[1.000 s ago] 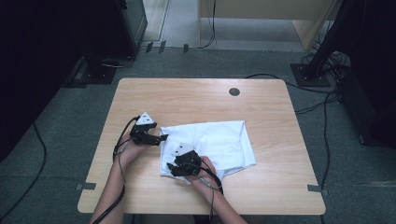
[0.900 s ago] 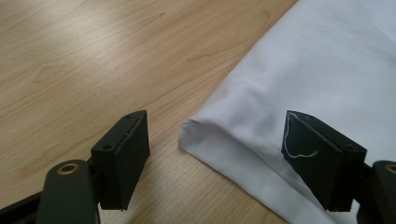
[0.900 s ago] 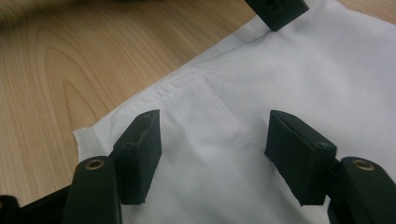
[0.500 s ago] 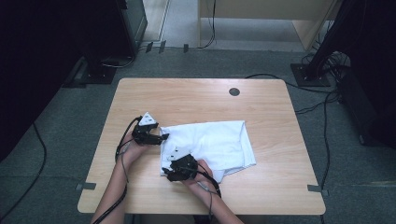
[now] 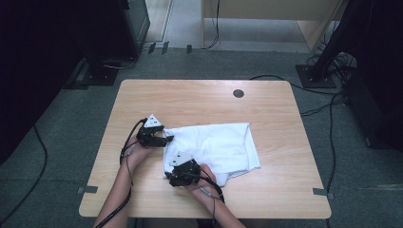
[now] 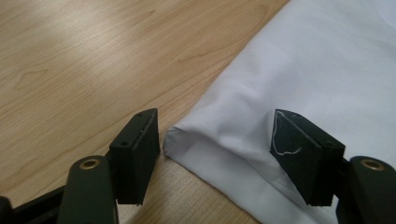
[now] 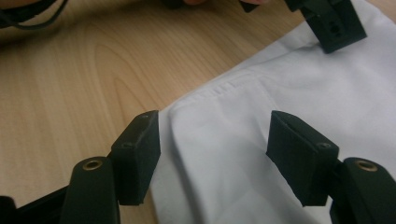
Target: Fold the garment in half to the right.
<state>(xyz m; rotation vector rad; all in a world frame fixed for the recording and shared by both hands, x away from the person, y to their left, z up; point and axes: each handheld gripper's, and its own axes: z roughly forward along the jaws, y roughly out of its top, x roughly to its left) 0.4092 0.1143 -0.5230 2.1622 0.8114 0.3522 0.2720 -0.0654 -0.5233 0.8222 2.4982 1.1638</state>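
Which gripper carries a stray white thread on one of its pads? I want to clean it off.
The left gripper: in its own view a thin white thread curls across its right-hand pad. The right gripper's pads look bare; both straddle the white cloth.

Light wooden counter [image 5: 199, 102] with a dark round grommet [image 5: 238, 93] near its far edge, standing on grey carpet [image 5: 62, 123]. Black cables [image 5: 328, 118] trail across the floor at right; black stand bases [image 5: 97, 76] and pale wooden furniture [image 5: 266, 19] lie beyond.

overhead forward-down, two close gripper views, shared cloth [image 5: 214, 145]
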